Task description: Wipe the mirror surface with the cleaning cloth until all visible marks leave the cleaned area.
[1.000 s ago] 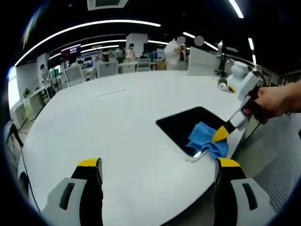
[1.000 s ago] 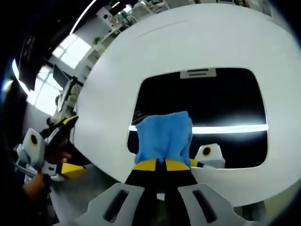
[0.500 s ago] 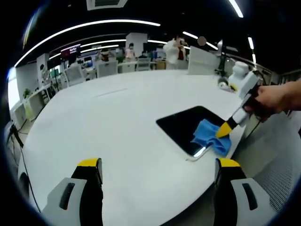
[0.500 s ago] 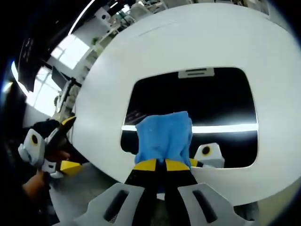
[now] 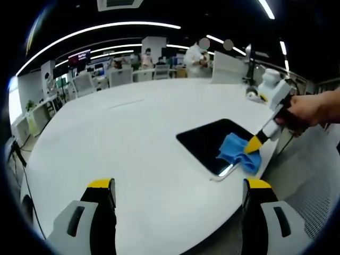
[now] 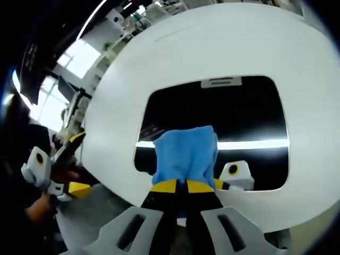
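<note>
The right gripper [image 6: 182, 185] stays clamped on the blue cloth [image 6: 186, 154], pressed to the mirror [image 6: 234, 111] just ahead of its jaws; the cloth has barely shifted since before; the left gripper [image 5: 178, 186] hovers wide open, empty, the mirror ahead to its right.

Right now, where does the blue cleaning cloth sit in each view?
Left gripper view: the cleaning cloth lies right of centre, on the mirror's near corner, under the right claw.
Right gripper view: it sits low in the centre, pinched in that claw.
Shared landmark: the dark mirror on the white table.
</note>
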### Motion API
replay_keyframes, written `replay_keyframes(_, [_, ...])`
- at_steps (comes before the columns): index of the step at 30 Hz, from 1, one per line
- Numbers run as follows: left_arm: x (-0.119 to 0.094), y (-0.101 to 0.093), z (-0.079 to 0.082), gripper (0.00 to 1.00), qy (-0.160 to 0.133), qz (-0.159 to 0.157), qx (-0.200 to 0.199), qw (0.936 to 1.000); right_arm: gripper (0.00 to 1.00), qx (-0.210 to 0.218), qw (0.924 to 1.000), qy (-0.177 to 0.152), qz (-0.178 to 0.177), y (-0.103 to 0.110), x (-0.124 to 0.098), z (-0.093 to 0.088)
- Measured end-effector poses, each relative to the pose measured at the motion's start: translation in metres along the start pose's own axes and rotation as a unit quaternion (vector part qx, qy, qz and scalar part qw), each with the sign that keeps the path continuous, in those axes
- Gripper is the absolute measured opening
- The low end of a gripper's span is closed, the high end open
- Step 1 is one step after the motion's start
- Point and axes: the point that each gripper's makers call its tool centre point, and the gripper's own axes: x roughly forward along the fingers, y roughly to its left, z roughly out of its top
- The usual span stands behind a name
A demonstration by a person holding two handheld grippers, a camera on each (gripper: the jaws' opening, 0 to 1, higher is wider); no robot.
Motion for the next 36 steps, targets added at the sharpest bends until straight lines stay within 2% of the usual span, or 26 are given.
replay_keyframes(11, [0.000,0.000,-0.001,1.00,0.003,-0.002,0.002,1.0000,0.00,0.002,1.0000,-0.005,-0.001,-0.002,0.004,0.012])
replay_keyframes(36, [0.000,0.001,0.000,1.00,-0.002,0.002,-0.001,1.0000,0.00,-0.013,0.9996,-0.014,-0.021,-0.010,0.020,0.065])
